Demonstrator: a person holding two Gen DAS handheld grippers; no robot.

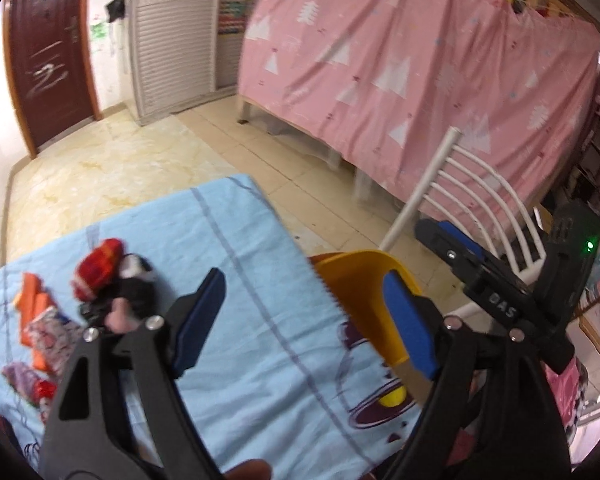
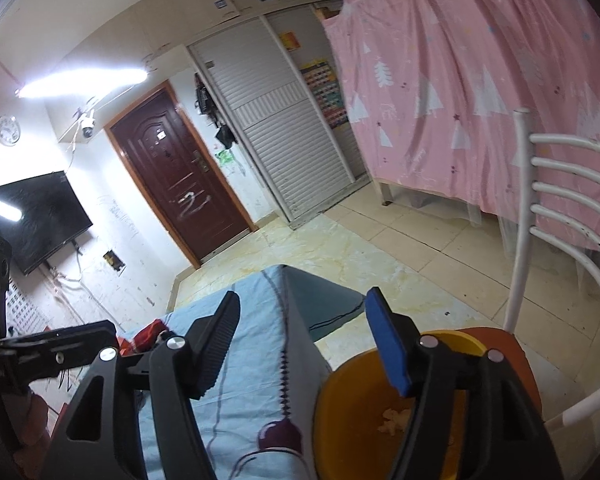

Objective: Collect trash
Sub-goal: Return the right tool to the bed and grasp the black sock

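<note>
Far to the left of the left gripper (image 1: 300, 320), on the blue cloth (image 1: 236, 264) over the bench, lies the trash: orange wrappers (image 1: 32, 308), a crumpled printed packet (image 1: 46, 334), and nearer in a red wad (image 1: 98, 266) touching a black-and-white lump (image 1: 136, 284), with more scraps (image 1: 24, 380) lower at the picture's edge. All of it looks light, soft and crushable, so I judge it needs little squeeze; the foil-like wrappers may be slick and spring out, so a pinch across a bunched fold should hold better than one on a flat edge, and the wad is best taken across its thick middle. The blur hides finer detail. The left gripper hovers over the cloth with its jaws spread wide and nothing between them, the pile just beyond its left finger. Just past its right finger is the yellow bin (image 1: 360, 280), beside the bench edge and in front of a white chair (image 1: 472, 200); what it stands on this view hides. The right gripper (image 2: 300, 344) also stands clearly apart and empty, its left finger over the cloth and its right finger over the bin's mouth (image 2: 340, 400), where a pale crumpled scrap (image 2: 394, 420) already lies inside. In that view the bin sits on the chair's orange seat (image 2: 516, 356).
</note>
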